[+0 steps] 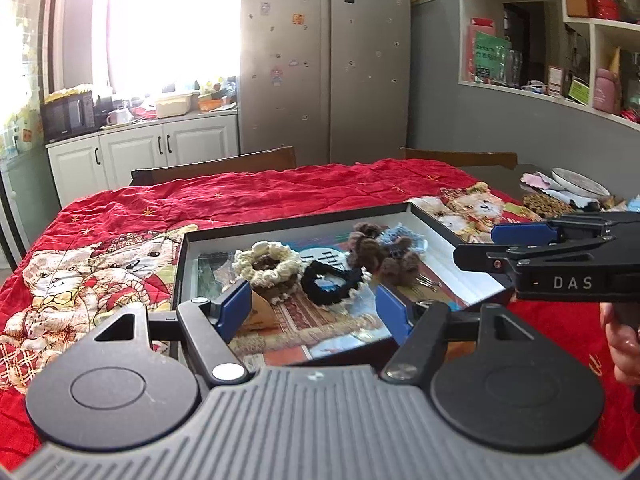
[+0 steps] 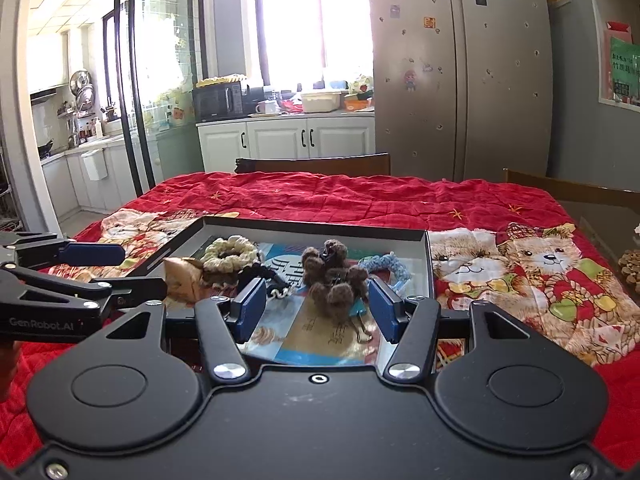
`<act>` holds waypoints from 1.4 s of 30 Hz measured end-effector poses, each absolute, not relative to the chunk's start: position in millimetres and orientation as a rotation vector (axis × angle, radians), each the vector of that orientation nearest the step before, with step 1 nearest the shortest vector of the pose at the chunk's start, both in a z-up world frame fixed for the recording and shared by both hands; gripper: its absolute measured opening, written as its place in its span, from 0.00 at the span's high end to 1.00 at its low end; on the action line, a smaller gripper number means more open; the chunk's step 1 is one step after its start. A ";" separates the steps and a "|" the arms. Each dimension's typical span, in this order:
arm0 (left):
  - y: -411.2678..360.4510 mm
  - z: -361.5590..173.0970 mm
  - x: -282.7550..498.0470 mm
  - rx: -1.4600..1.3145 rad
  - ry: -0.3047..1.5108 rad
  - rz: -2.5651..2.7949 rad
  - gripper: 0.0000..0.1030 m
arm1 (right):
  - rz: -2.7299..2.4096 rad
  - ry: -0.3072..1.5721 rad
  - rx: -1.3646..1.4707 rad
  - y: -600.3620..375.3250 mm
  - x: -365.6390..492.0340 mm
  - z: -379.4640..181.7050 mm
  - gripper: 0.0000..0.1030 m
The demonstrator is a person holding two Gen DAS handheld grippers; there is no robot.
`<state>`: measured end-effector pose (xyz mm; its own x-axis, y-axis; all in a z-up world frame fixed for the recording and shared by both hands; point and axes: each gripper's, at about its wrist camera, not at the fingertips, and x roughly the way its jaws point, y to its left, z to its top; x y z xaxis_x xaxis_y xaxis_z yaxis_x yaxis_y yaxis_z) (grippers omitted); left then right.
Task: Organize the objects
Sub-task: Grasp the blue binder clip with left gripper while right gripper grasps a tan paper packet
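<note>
Shallow black tray (image 1: 430, 218) sits on the red bear-print quilt (image 1: 248, 196) covering the bench, near the front edge and roughly mid-width. Inside it: cream scrunchie (image 1: 266, 264) toward the tray's left side, black scrunchie (image 1: 332, 282) just beside it, brown pom-pom hair tie (image 2: 332, 276) in the middle, light blue crocheted tie (image 2: 386, 266) behind it toward the right wall, plus a tan paper scrap (image 2: 182, 278) at the left. Left tongs (image 1: 314, 308) wide, nothing between the pads, hovering over the tray's near edge. Right tongs (image 2: 316, 312) about half open and empty, pads apart on either side of the brown piece in view but above it, no contact. Step looks like sorted items already in the tray, both hands off them; likely end of a placement or lining up the next pick. More small items and a plate (image 1: 580, 182) sit at the bench's far right corner. Next move probably needs one tongs reaching there, or dropping onto one hair tie and closing.
</note>
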<state>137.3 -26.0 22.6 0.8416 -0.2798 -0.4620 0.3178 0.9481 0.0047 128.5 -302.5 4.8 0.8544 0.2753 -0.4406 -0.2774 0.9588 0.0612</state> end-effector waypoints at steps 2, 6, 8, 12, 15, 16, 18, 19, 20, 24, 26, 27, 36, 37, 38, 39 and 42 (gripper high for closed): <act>-27.4 21.0 132.0 0.088 0.478 -0.326 0.23 | 0.295 0.466 -0.009 -303.4 119.4 3.4 0.47; -30.1 14.5 122.7 0.102 0.490 -0.344 0.23 | 0.304 0.477 -0.022 -303.0 104.4 -4.0 0.47; -32.3 10.1 119.0 0.111 0.497 -0.356 0.23 | 0.303 0.483 -0.037 -301.5 98.1 -9.5 0.47; -37.4 -0.8 115.6 0.133 0.524 -0.378 0.23 | 0.309 0.504 -0.043 -298.4 94.5 -20.8 0.47; -41.0 -9.0 115.2 0.142 0.543 -0.390 0.23 | 0.310 0.522 -0.028 -298.8 96.1 -29.2 0.47; -41.8 -11.5 115.6 0.144 0.550 -0.392 0.23 | 0.309 0.528 -0.023 -299.5 96.6 -31.9 0.47; -43.4 -16.6 116.2 0.148 0.562 -0.398 0.23 | 0.304 0.540 -0.016 -301.1 98.3 -37.2 0.47; -44.0 -18.9 116.5 0.151 0.567 -0.401 0.23 | 0.302 0.546 -0.013 -301.5 99.5 -39.6 0.47; -45.0 -21.0 116.7 0.155 0.571 -0.403 0.23 | 0.302 0.553 -0.012 -302.0 102.0 -41.9 0.47; -48.6 -31.1 120.7 0.162 0.596 -0.408 0.29 | 0.299 0.578 -0.016 -300.0 108.5 -51.0 0.48; -50.5 -35.4 122.9 0.161 0.611 -0.413 0.31 | 0.298 0.588 -0.024 -297.6 110.6 -54.8 0.48; -51.1 -37.2 123.8 0.160 0.615 -0.416 0.33 | 0.297 0.591 -0.028 -296.3 111.7 -56.4 0.48; -57.2 -45.4 130.6 0.145 0.637 -0.429 0.44 | 0.294 0.623 -0.007 -294.3 124.7 -63.8 0.53; -57.2 -45.7 131.3 0.141 0.639 -0.430 0.45 | 0.296 0.627 -0.003 -294.8 125.4 -64.6 0.54; -57.4 -46.3 132.0 0.138 0.643 -0.430 0.47 | 0.295 0.630 -0.001 -295.0 126.0 -65.5 0.56; -58.4 -46.4 132.8 0.136 0.645 -0.429 0.49 | 0.293 0.631 -0.001 -295.1 126.0 -65.9 0.58; -60.8 -47.5 134.2 0.134 0.649 -0.430 0.54 | 0.293 0.632 0.009 -296.6 126.3 -66.6 0.61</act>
<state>134.2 -60.8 -47.5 0.7124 -0.3455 -0.6109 0.4278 0.9038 -0.0122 126.3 -296.6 -66.6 0.7667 0.2730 -0.5811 -0.2672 0.9587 0.0978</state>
